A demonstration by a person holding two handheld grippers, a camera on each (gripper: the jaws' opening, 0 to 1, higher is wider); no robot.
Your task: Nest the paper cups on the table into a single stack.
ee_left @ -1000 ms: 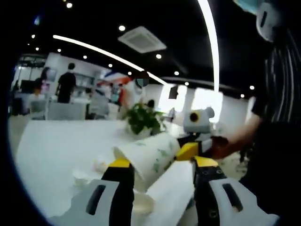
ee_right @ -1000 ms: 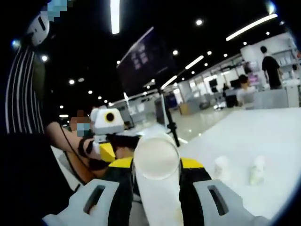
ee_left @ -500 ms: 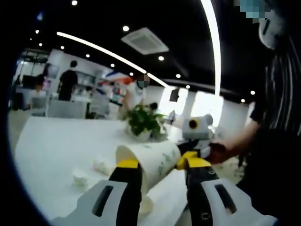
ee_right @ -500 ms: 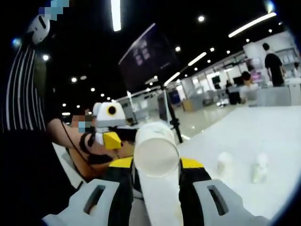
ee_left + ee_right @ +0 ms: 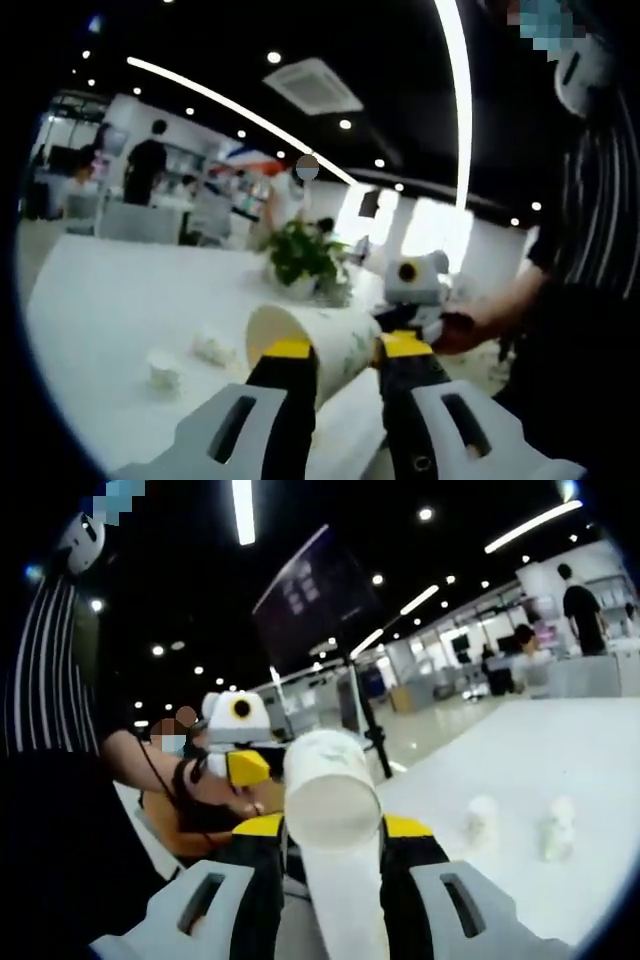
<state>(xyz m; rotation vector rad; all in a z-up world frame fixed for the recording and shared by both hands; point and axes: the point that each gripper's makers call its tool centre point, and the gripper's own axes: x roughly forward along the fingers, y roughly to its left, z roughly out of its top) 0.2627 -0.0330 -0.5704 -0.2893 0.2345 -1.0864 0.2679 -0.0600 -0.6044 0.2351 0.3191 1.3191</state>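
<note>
Right gripper view | cup stack (image 5: 335, 860) base cut off | right claw (image 5: 332, 832) clamped

white paper cup (image 5: 318, 337), tilted, leaf-printed, held aloft

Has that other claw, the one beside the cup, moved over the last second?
Yes. In the right gripper view the left claw has closed in on the cup, against the dark screen behind.

Open-plan hall beyond the fingers: dark ceiling with strip lights (image 5: 455, 90), a ceiling vent (image 5: 313, 86), white desk (image 5: 110, 300), potted plant (image 5: 303, 258), dark screen (image 5: 310, 595) on a stand.
</note>
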